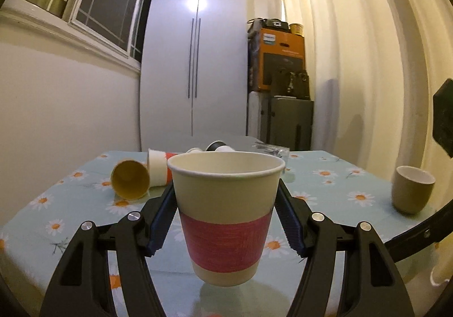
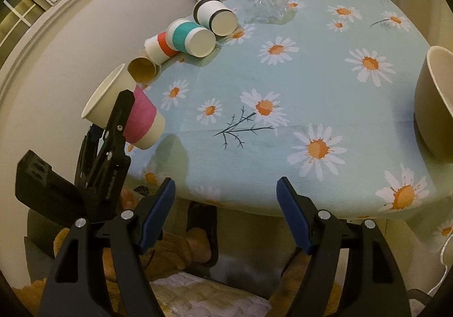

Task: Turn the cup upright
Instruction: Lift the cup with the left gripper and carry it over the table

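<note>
Between my left gripper (image 1: 226,203) fingers sits the white paper cup w/ pink band (image 1: 226,215), rim up, clamped on both sides by the blue pads (image 1: 158,220), base lifted just above the daisy-print light-blue tablecloth (image 1: 325,189); from the right wrist view the same cup (image 2: 124,113) is near the table's left edge w/ my left gripper (image 2: 113,130) on it. My right gripper (image 2: 226,203) hangs off the near table edge, fingers spread wide, nothing between them. Behind the held cup, several paper cups lie on their sides in a row: a plain one w/ brownish inside (image 2: 143,69), one w/ red band (image 2: 158,46), one w/ teal band (image 2: 191,38), one w/ black band (image 2: 215,15). Beyond these a clear glass tumbler (image 2: 262,2) lies tipped too. At the right side of the cloth an olive-grey ceramic cup w/ white inside (image 1: 412,189) stands upright, well apart from the rest. Far wall: white wardrobe (image 1: 195,62) and an orange cardboard box (image 1: 279,59) stacked on a grey cabinet (image 1: 288,121).
</note>
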A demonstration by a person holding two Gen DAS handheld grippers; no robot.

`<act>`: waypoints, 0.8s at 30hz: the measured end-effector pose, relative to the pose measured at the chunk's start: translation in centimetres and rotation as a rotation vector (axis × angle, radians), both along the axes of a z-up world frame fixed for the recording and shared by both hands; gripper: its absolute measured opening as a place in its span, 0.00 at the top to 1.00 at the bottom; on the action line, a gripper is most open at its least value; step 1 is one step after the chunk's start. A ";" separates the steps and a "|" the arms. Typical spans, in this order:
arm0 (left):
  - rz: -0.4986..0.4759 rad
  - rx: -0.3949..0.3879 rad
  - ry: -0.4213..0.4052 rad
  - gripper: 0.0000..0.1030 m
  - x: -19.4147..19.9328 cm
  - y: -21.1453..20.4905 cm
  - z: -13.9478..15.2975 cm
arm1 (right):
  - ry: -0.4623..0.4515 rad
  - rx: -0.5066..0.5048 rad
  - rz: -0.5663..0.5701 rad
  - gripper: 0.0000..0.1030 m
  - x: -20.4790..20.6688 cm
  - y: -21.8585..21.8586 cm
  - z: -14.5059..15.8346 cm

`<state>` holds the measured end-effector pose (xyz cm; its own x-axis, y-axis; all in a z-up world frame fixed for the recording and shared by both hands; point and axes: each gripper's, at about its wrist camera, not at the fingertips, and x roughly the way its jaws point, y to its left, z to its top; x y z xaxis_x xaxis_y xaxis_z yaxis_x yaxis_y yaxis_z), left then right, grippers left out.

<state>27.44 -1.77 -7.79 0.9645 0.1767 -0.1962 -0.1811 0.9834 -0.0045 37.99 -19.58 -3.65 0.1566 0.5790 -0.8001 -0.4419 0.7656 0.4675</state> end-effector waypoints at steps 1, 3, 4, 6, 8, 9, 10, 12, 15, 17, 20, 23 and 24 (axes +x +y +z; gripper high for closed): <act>0.014 0.008 -0.009 0.37 -0.1 0.0 -0.3 | 0.001 -0.004 0.001 0.28 0.0 0.0 -0.1; 0.032 0.023 -0.018 0.37 -0.1 -0.2 -0.7 | 0.002 -0.010 0.005 0.28 0.1 0.1 -0.2; 0.042 0.028 -0.024 0.37 -0.2 -0.2 -1.0 | 0.002 -0.012 0.007 0.28 0.1 0.2 -0.3; 0.061 0.031 -0.028 0.37 -0.2 -0.3 -1.4 | 0.006 -0.018 0.015 0.28 0.1 0.5 -0.4; 0.077 0.038 -0.035 0.37 -0.1 -0.2 -1.7 | 0.024 -0.015 0.025 0.28 0.1 0.6 -0.6; 0.077 0.031 -0.031 0.37 -0.1 -0.1 -1.9 | 0.027 -0.015 0.029 0.28 0.1 0.8 -0.7; 0.079 0.023 -0.025 0.36 0.0 -0.1 -2.2 | 0.026 -0.017 0.032 0.28 0.0 0.9 -0.7; 0.085 0.023 -0.020 0.35 -0.1 0.0 -2.5 | 0.021 -0.016 0.034 0.28 0.0 0.9 -0.6; 0.092 0.027 -0.028 0.35 -0.2 0.1 -2.8 | 0.023 -0.013 0.033 0.28 0.0 0.7 -0.7; 0.093 0.032 -0.023 0.35 -0.1 0.0 -2.8 | 0.027 -0.010 0.034 0.28 0.0 0.7 -0.7; 0.090 0.025 -0.024 0.35 -0.2 0.0 -2.8 | 0.026 -0.008 0.037 0.28 -0.1 0.7 -0.6; 0.090 0.022 -0.017 0.35 -0.2 0.1 -3.0 | 0.024 -0.003 0.036 0.28 -0.1 0.6 -0.5; 0.092 0.019 -0.010 0.34 -0.1 0.2 -3.1 | 0.023 -0.003 0.036 0.28 -0.2 0.6 -0.4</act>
